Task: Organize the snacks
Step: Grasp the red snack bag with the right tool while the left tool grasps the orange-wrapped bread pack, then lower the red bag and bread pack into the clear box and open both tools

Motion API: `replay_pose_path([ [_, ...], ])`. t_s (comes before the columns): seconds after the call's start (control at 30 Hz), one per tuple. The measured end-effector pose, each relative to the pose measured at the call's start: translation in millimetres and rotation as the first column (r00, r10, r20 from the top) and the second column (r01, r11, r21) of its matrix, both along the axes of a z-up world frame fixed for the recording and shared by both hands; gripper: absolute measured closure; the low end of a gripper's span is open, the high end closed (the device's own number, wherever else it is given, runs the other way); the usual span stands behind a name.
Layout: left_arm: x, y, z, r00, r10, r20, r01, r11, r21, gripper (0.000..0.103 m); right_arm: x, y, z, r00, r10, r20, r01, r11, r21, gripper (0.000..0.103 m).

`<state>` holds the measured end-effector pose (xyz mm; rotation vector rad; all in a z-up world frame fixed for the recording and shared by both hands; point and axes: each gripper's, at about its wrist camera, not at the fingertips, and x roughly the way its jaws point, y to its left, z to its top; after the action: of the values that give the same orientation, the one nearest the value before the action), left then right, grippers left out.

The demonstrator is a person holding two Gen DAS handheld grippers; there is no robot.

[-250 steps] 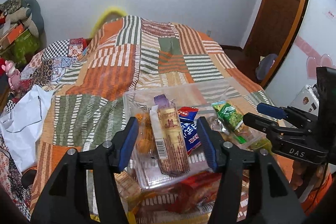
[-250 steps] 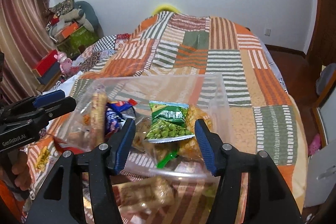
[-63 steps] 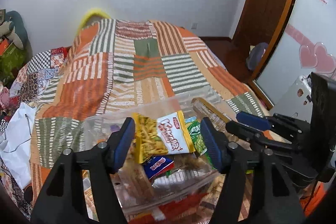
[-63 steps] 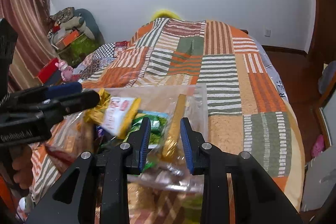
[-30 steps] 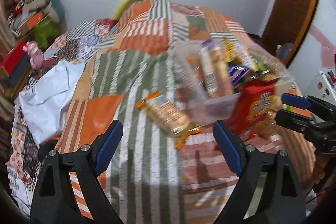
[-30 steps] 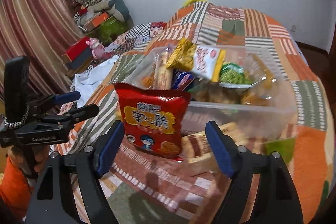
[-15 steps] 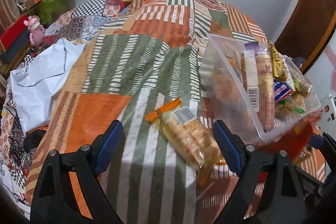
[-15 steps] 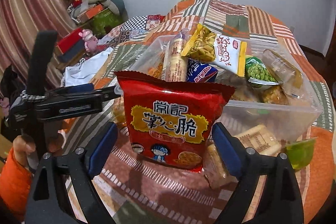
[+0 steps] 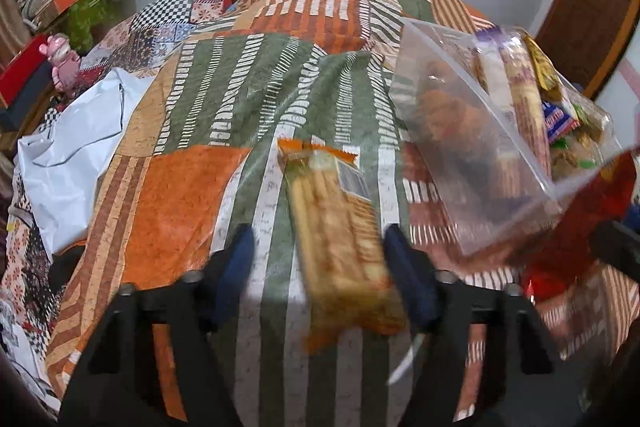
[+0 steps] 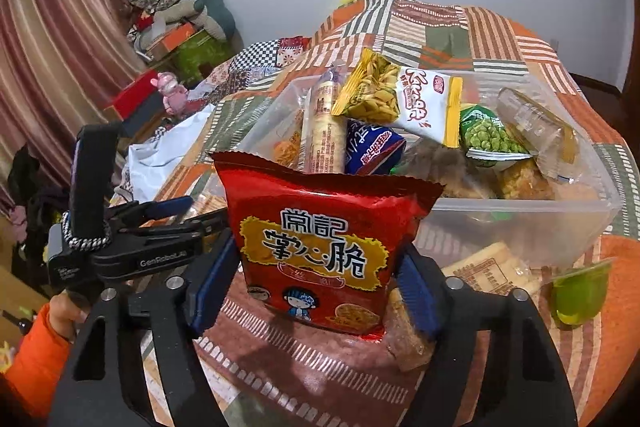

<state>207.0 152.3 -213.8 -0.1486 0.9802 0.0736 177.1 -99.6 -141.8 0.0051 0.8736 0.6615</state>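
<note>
My right gripper (image 10: 316, 287) is shut on a red snack bag (image 10: 320, 247), its pads pressing both sides, in front of the clear plastic box (image 10: 540, 223) of snacks. My left gripper (image 9: 320, 275) is open around a long cracker pack (image 9: 336, 235) lying on the bed; its pads stand just off each side. The left gripper also shows in the right wrist view (image 10: 176, 215), left of the red bag. The box (image 9: 460, 131) stands right of the cracker pack, with the red bag (image 9: 592, 211) beyond it.
A cracker pack (image 10: 488, 267), a brown bar (image 10: 408, 335) and a green jelly cup (image 10: 580, 291) lie on the patchwork quilt (image 9: 280, 95) in front of the box. A white bag (image 9: 68, 155) lies at the bed's left edge. Clutter stands left of the bed.
My left gripper has moved in over the cracker pack and narrowed around it. My right gripper has closed on the red bag, which stays in front of the box.
</note>
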Motion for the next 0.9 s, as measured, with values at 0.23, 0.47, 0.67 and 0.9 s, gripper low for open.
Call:
replay_pose_path([
  [0.23,-8,-5,3,1.000,-0.014,0.021,0.014,1.000,0.000,0.066,-10,-5,7,0.999,0.016,0.038,-0.016,1.000,-0.001,0.049],
  [0.47,-29,-11,34,0.996,-0.015,0.089,0.012,0.999,0.031,0.067,-15,-9,23,0.996,0.020,0.088,-0.020,1.000,0.000,0.050],
  [0.67,-45,-22,70,0.985,-0.042,0.167,0.034,0.998,0.049,0.067,-19,-17,39,0.994,0.012,0.110,-0.015,1.000,0.027,0.050],
  [0.9,-52,-39,100,0.970,-0.065,0.233,0.054,0.997,0.055,0.067,-25,-28,67,0.981,-0.005,0.195,-0.003,0.999,0.044,0.050],
])
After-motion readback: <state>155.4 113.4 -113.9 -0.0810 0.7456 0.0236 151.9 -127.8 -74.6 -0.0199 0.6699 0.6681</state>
